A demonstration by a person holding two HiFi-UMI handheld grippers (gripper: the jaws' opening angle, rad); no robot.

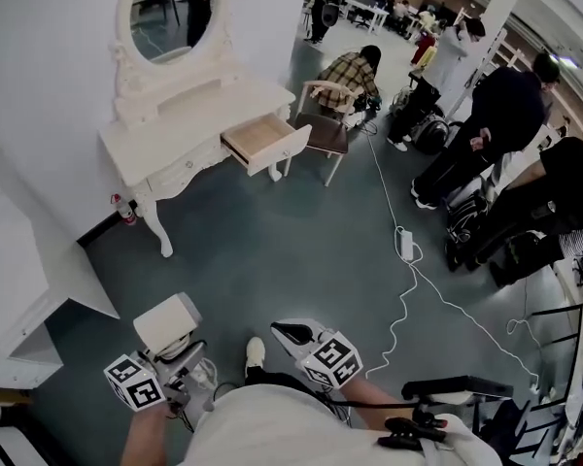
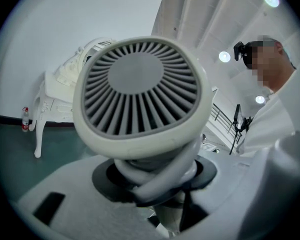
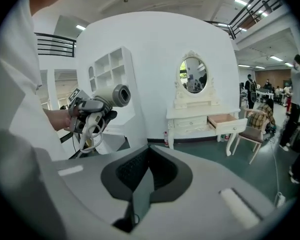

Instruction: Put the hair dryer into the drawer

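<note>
Carrying: left tool (image 2: 155, 184) grasps the cream, grey-vented hair dryer (image 2: 140, 91), right tool (image 3: 145, 184) clenched empty — next, reach the open wood-lined drawer (image 1: 262, 142).

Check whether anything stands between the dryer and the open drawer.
Nothing visible does. The left gripper holds the dryer, and only floor lies between it and the drawer. The chair stands to the drawer's right, off that path.

A big open hall, dressed as a mock bedroom corner. Well ahead of the right claw (image 1: 291, 335), a white vanity counter (image 1: 189, 115) with oval mirror (image 1: 170, 13) and open drawer (image 1: 260, 136) backs a partition wall (image 1: 39, 85). People (image 1: 500, 105), floor cables (image 1: 406, 249) and ceiling strip lights (image 3: 242, 2) lie beyond.
</note>
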